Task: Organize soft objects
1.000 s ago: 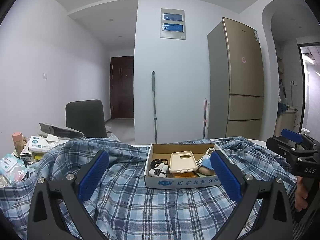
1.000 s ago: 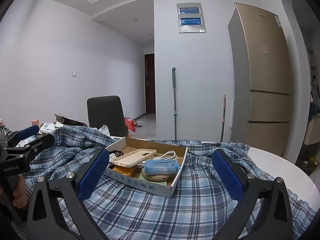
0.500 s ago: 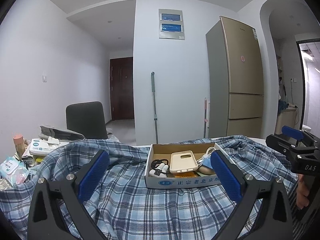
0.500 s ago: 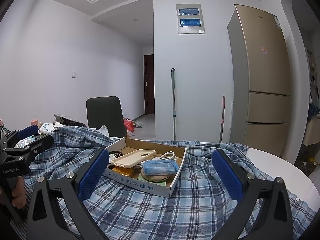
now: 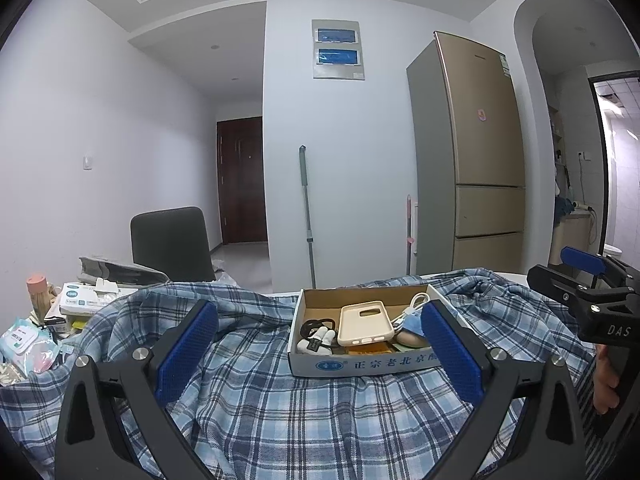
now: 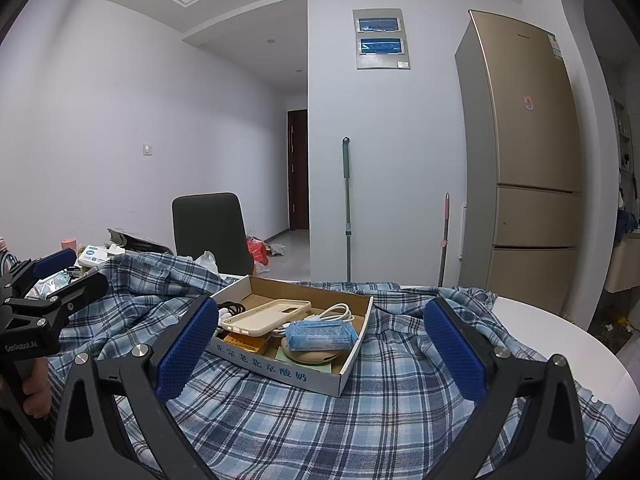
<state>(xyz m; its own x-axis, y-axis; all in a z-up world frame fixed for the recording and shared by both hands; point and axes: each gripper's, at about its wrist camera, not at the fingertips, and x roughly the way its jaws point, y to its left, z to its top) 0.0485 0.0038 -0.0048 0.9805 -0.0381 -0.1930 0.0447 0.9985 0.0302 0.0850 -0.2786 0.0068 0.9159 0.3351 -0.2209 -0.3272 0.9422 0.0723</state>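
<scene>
A blue plaid shirt [image 5: 280, 412] lies spread and rumpled over the table; it also shows in the right wrist view [image 6: 360, 420]. A shallow cardboard box [image 5: 360, 364] sits on top of the shirt, also seen in the right wrist view [image 6: 288, 372], holding a beige phone case [image 6: 266, 316], a white cable [image 6: 338, 312], a blue tissue pack [image 6: 322, 334] and small items. My left gripper [image 5: 318, 354] is open and empty above the shirt, in front of the box. My right gripper [image 6: 320, 356] is open and empty, just before the box.
Tissue boxes, wipe packs and a pink cup [image 5: 36, 292] clutter the table's left end. A dark chair [image 5: 172, 244] stands behind. The white round table edge [image 6: 568, 344] shows at right. A gold fridge [image 5: 476, 160] and mop [image 5: 306, 216] stand by the wall.
Both grippers have tilted up or risen slightly, so the scene sits a little lower in view. The shirt and box have not moved.
</scene>
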